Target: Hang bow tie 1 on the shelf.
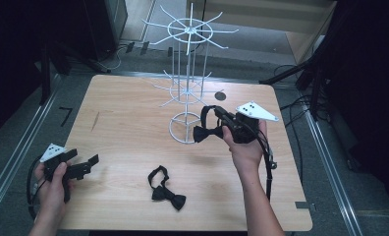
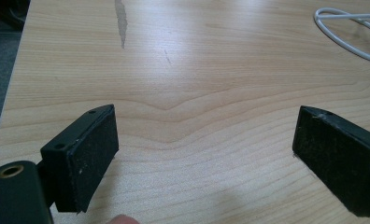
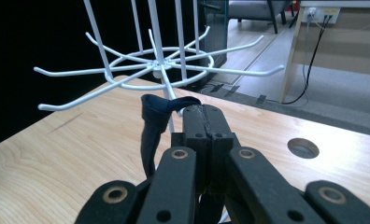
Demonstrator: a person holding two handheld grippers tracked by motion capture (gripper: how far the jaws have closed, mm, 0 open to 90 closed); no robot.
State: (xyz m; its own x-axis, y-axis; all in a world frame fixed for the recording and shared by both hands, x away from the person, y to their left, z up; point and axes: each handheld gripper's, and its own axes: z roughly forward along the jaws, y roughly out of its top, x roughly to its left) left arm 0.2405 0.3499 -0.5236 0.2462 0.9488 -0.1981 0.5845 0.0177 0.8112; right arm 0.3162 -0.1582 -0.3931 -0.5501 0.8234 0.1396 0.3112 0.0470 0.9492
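Black claws [image 1: 79, 166], grey three-cornered plates, brass-ringed screw holes, trailing black cables

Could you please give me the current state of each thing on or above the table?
Left gripper: open, holding nothing.
Right gripper: shut on a bow tie's strap.
Held bow tie: lifted beside the rack.
Second bow tie: lying on the table.
White wire rack: upright, hooks bare.

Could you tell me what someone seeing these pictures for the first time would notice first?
Most likely the tall white wire rack with its spoked hooks, standing at the far middle of the wooden table. Next, the right tool, raised beside the rack's base and shut on the strap of a black bow tie that dangles from it. A second bow tie lies flat near the front edge, while the left tool sits open at the left.
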